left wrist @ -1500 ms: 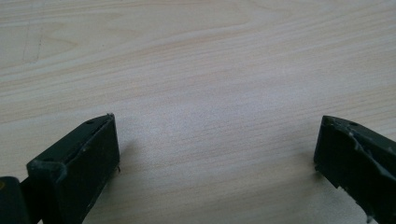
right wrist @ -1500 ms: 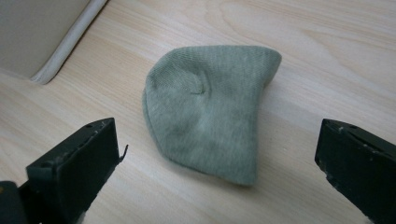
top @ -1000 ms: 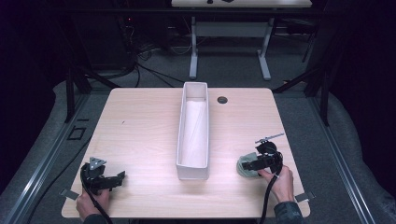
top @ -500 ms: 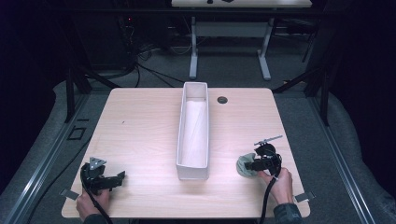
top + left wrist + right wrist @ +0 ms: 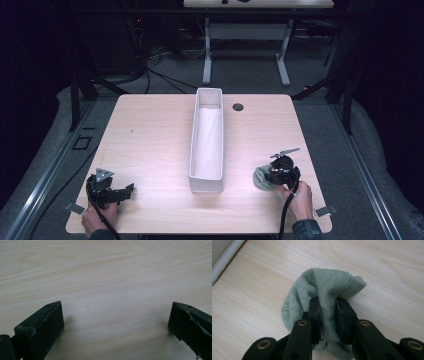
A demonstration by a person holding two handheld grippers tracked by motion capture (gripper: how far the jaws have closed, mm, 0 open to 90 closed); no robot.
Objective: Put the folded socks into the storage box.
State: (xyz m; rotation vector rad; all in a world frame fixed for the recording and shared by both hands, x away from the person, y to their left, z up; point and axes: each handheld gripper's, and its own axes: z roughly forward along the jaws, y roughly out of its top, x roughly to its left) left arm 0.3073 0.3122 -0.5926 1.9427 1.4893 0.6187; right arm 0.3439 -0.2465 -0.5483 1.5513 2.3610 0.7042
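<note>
A crumpled grey-green cloth (image 5: 322,287) lies on the wooden table near its front right. My right gripper (image 5: 328,306) is shut on a fold of this cloth, with the fabric pinched between both jaws. From above, the cloth (image 5: 260,177) shows just left of the right gripper (image 5: 274,177). My left gripper (image 5: 122,191) rests low at the table's front left. Its jaws stand wide apart over bare wood, and the left gripper (image 5: 116,315) holds nothing.
A long white bin (image 5: 197,150) stands lengthwise in the middle of the table, between the two grippers; its corner (image 5: 224,257) shows in the right gripper view. A small dark grommet (image 5: 238,107) sits at the table's far side. Desk legs and cables lie beyond.
The right gripper has shifted slightly on the cloth. The left gripper has stayed where it was.
</note>
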